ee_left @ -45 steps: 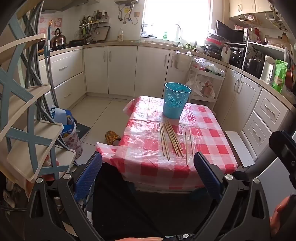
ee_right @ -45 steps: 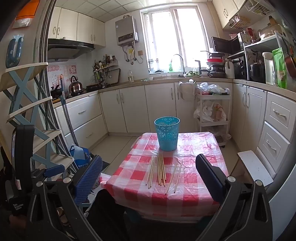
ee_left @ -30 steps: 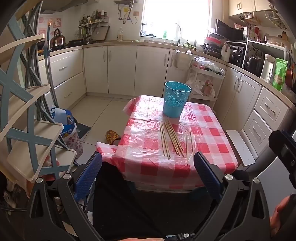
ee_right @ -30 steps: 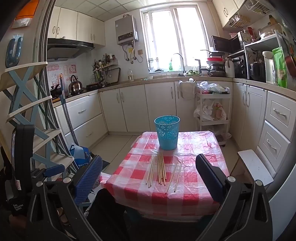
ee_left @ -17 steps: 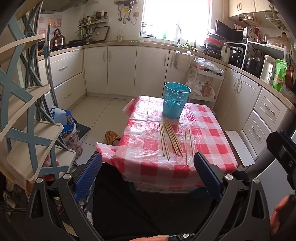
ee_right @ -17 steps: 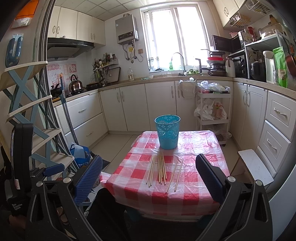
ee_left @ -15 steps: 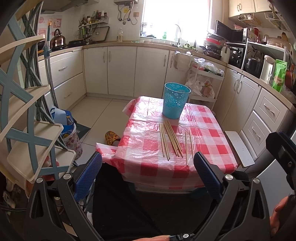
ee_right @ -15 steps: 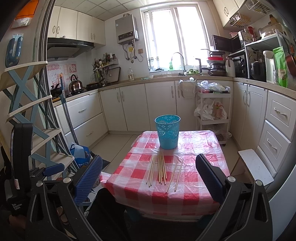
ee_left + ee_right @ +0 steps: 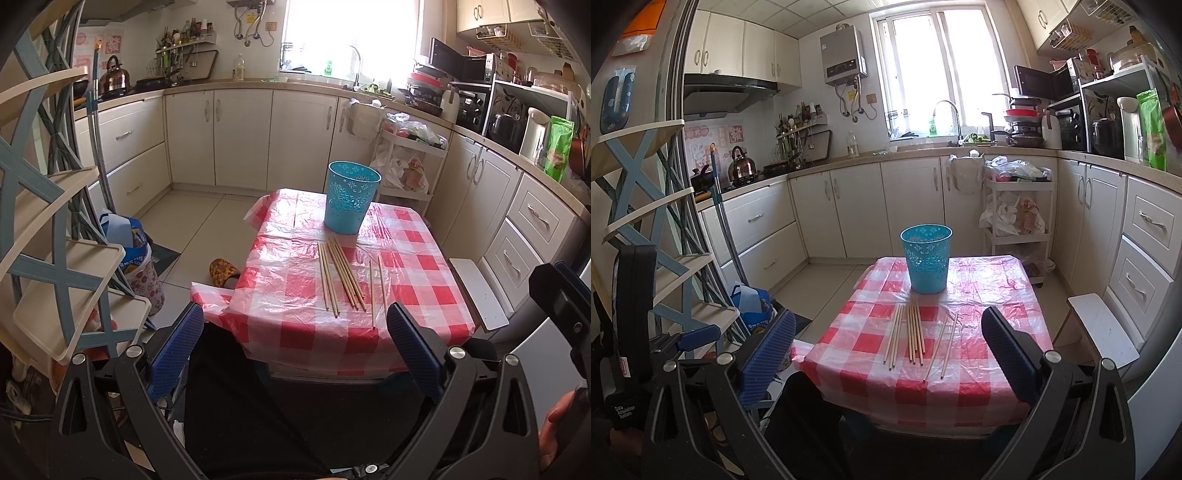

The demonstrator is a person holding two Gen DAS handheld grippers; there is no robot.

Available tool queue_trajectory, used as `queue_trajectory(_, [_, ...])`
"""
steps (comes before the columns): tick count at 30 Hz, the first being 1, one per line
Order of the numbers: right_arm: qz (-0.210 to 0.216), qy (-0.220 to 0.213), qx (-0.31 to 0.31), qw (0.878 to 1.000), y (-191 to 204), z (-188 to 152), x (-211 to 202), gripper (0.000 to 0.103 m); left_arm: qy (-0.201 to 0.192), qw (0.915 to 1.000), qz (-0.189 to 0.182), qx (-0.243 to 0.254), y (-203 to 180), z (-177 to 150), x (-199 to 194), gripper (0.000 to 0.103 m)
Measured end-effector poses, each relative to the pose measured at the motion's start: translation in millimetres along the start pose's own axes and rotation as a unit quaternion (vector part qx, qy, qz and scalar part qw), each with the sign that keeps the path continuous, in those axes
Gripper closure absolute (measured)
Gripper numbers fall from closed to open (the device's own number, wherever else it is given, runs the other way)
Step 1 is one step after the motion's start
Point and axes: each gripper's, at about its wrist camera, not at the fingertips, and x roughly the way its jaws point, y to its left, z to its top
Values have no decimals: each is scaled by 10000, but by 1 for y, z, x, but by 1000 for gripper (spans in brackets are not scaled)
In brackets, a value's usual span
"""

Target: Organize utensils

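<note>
Several wooden chopsticks lie side by side on a red-and-white checked tablecloth; they also show in the right wrist view. A blue perforated bin stands upright behind them, also in the right wrist view. My left gripper is open and empty, held before the table's near edge. My right gripper is open and empty, also short of the table.
A tiered shelf rack stands at the left, close to the left gripper. A blue bag and a slipper lie on the floor left of the table. A white stool and cabinets are on the right.
Almost nothing has moved; both grippers stay open and hover in the same place with only a slight drift.
</note>
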Motion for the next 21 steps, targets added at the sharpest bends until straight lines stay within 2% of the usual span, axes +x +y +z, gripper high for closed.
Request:
queue_trajectory(12, [-15, 63, -3, 10000, 1, -9, 8, 6, 80, 10000, 8, 21, -1, -2, 8, 8])
queue_trajectory(21, [-100, 369, 77, 9992, -11, -15, 38, 6, 372, 9993, 46, 59, -5, 1, 44, 8])
